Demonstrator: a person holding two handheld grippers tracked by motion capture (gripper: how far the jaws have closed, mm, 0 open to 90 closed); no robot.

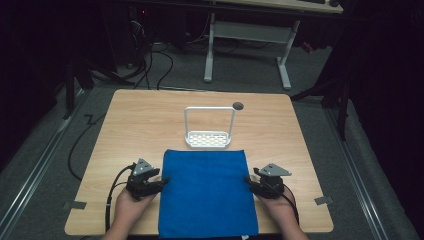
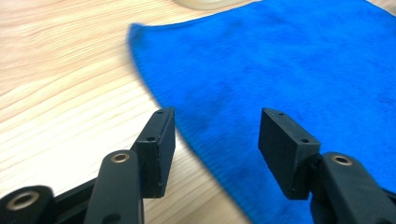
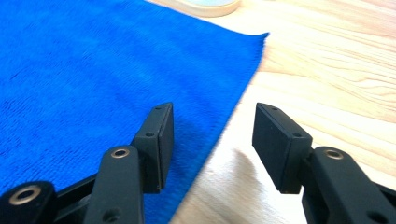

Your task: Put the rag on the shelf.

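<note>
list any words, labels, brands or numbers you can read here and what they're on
None: no readable text in any view.
The blue cloth, the white rack and the wooden table are plain.
The left gripper and right gripper carry no legible marking.

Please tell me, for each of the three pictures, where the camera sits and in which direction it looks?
High view: above the person's side, looking forward and down on the table; both hands, left gripper and right gripper flank the cloth; a white rack stands behind.
Left gripper view: rides the left gripper, looking across the cloth's left edge; jaws open.
Right gripper view: rides the right gripper, looking across the cloth's right edge; jaws open.
Shared: all three show cloth and table.
</note>
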